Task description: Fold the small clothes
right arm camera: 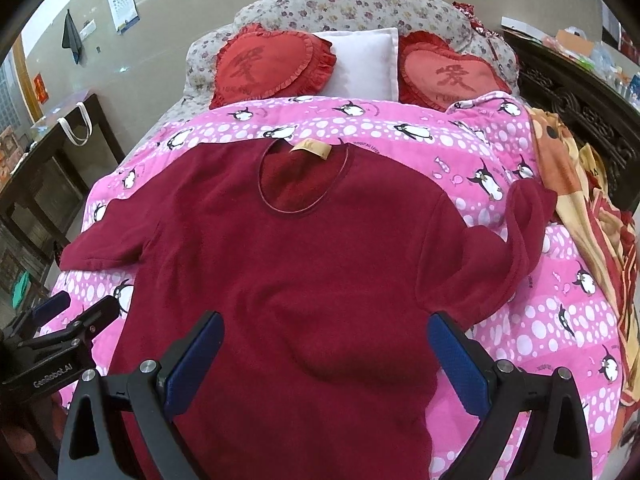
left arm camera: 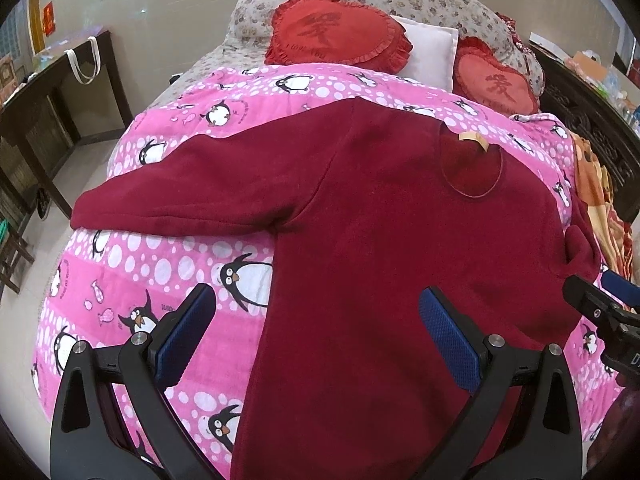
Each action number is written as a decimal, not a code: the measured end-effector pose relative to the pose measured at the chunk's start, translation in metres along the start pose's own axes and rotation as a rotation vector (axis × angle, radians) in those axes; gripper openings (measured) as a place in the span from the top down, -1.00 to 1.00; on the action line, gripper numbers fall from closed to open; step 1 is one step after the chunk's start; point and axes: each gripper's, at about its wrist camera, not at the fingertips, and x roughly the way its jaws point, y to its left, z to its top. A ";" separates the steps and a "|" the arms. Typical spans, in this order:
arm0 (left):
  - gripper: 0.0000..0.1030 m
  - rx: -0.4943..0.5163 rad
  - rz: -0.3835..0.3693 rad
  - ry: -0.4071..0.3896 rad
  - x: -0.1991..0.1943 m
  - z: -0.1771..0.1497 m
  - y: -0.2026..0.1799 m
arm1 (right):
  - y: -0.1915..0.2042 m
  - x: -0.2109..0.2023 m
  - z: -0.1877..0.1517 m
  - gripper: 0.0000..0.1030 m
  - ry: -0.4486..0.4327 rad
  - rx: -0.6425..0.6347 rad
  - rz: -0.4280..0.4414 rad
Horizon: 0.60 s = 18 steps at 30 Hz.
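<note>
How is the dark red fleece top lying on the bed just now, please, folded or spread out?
Mostly spread: the dark red fleece top lies flat on the pink penguin blanket, neckline up, left sleeve out; only the right sleeve is bent.

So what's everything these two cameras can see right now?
sweater: one, dark red, spread flat on the blanket, neck label showing, its right sleeve bent back.
penguin blanket: one, pink with white dots, covering the bed.
heart cushions: two, red, at the headboard.
white pillow: one, between the cushions.
orange patterned blanket: one, bunched at the bed's right edge.
dark wooden table: one, left of the bed.
left gripper: black with blue pads, open, over the sweater's left edge.
right gripper: same colours, open, over the sweater's lower body.
</note>
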 end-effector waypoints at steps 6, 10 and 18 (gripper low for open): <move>-0.98 -0.005 0.009 0.002 0.006 0.003 0.001 | 0.002 0.009 0.003 -0.96 0.006 0.003 0.000; -0.98 -0.008 0.015 0.006 0.012 0.005 0.002 | 0.005 0.015 0.005 -0.96 0.011 0.003 0.002; -0.98 -0.013 0.018 0.022 0.024 0.008 0.003 | 0.006 0.025 0.009 -0.96 0.019 0.005 0.014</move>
